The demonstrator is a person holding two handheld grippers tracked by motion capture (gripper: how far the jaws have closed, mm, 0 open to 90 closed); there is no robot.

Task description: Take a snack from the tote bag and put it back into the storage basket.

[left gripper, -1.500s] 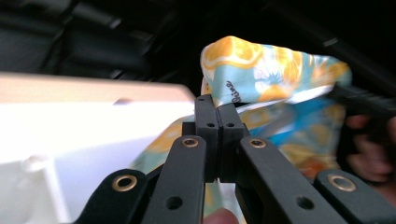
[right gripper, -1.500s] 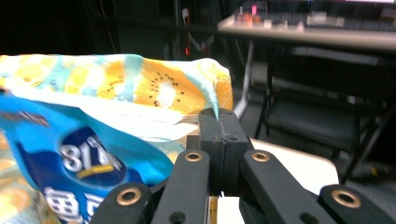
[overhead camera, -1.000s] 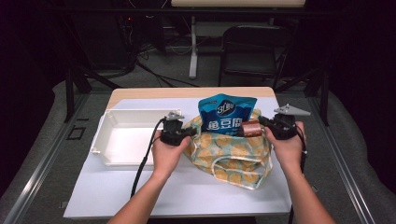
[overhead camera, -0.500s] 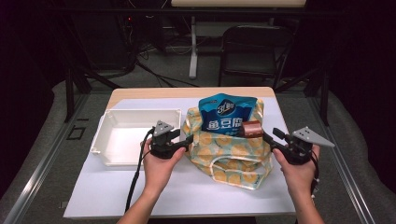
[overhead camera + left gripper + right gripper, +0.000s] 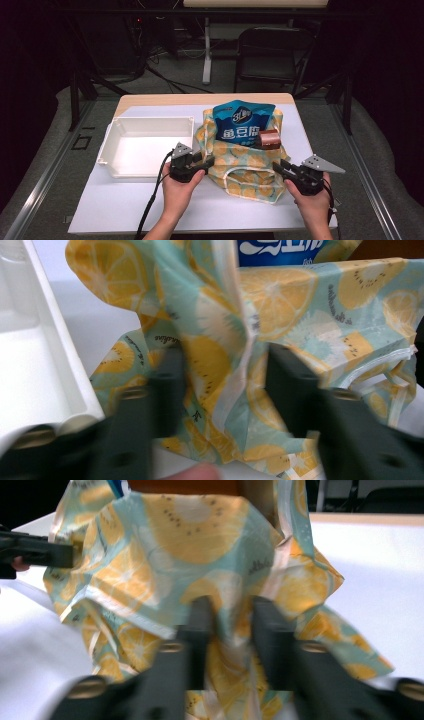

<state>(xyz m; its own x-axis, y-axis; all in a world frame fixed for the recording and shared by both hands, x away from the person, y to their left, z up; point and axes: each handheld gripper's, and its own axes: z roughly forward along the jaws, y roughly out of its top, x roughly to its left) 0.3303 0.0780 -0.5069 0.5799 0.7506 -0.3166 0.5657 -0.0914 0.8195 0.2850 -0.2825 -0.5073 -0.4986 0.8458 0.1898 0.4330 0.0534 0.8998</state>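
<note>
A cloth bag (image 5: 245,167) printed with lemon slices sits on the white table, with a blue snack packet (image 5: 243,125) and a brown box (image 5: 268,139) sticking out of its top. My left gripper (image 5: 206,161) is at the bag's left side. In the left gripper view the left gripper (image 5: 220,375) is wide open, with a fold of the bag (image 5: 280,305) between its jaws. My right gripper (image 5: 278,169) is at the bag's lower right edge. In the right gripper view the right gripper (image 5: 232,615) has its jaws a narrow gap apart around a ridge of the bag (image 5: 200,540).
An empty white plastic tray (image 5: 145,145) lies to the left of the bag, close to my left gripper. The table (image 5: 150,210) ends just beyond the bag. A black chair (image 5: 272,50) and desk legs stand on the floor behind it.
Both grippers have come down from the bag's top rim towards the person. The left one is now at the bag's left side, the right one at its lower right edge.
</note>
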